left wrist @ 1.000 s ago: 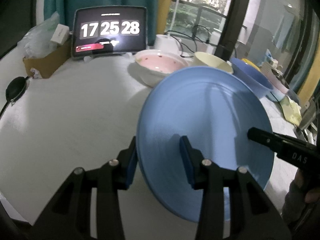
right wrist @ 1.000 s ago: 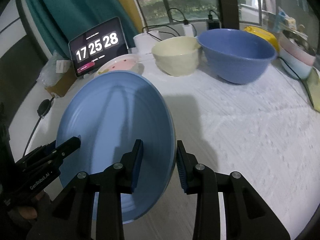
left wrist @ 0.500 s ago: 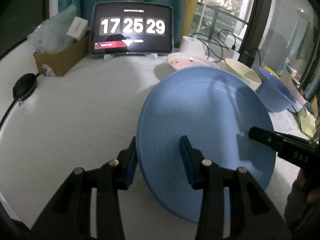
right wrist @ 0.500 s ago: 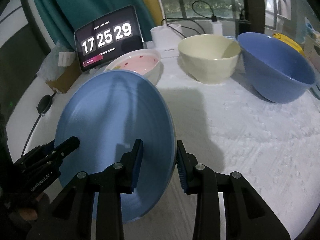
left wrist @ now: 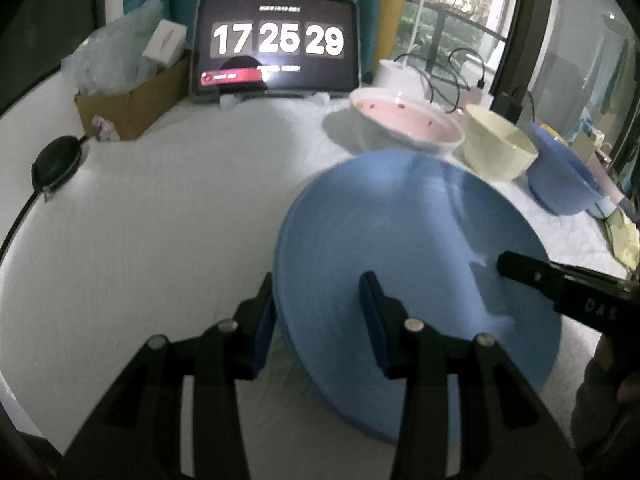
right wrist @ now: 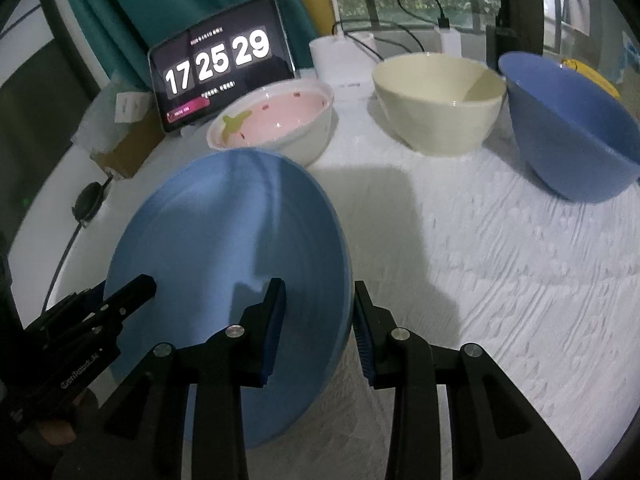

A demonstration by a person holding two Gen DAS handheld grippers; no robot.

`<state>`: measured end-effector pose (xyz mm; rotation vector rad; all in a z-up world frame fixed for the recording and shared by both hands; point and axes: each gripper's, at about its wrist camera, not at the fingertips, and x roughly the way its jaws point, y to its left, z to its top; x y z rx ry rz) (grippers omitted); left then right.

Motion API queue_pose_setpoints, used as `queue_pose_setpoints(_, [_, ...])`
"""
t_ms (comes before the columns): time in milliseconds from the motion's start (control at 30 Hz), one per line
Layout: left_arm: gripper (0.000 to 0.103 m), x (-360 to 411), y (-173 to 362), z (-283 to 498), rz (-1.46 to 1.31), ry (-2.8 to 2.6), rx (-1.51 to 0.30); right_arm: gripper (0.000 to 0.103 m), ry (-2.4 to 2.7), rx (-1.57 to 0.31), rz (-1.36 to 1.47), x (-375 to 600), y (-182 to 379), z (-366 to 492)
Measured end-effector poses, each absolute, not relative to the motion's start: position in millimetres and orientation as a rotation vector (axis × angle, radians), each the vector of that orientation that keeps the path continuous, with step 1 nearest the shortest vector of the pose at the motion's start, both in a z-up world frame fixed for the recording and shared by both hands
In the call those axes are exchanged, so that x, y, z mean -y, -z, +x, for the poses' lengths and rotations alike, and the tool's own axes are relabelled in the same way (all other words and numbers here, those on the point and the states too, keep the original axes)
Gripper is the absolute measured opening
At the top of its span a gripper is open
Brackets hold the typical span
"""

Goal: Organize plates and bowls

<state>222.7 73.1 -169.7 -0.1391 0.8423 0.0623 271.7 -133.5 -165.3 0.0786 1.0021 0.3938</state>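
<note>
Both grippers carry one round, glossy light-blue plate (left wrist: 416,264): the left gripper (left wrist: 318,320) has its jaws closed on the plate's left rim, one pad under and one on the upper face, and the right gripper (right wrist: 320,320) has its jaws closed the same way on the opposite rim. Step in hand, as I read it: carrying the plate across the white textured bench (right wrist: 480,260) toward the bowls, not yet placing it. The plate is clear of the bench, tilted, with its upper face toward the cameras and its far edge raised. Being round, it has no long axis; the line that matters runs rim to rim between the two grips, roughly across the bench. Past it sits a shallow white bowl with a pink, speckled inside (right wrist: 276,120), just beyond the plate's far edge. Then comes a deep cream ceramic bowl (right wrist: 438,100), and near it a deep blue bowl (right wrist: 568,128), all upright and apart. Behind the bowls stands a tablet showing a flip clock (left wrist: 276,46). The next move calls for levelling the plate, lowering both sides together and opening both jaws only once it rests. Risk: uneven release tips it.
</note>
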Motion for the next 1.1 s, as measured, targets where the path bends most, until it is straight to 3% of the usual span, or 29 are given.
queue_pose_setpoints(1100, [0.046, -22, 121, 200, -0.073, -0.041, -0.706, 0.037, -0.28, -0.878, 0.078, 199, 127, 244])
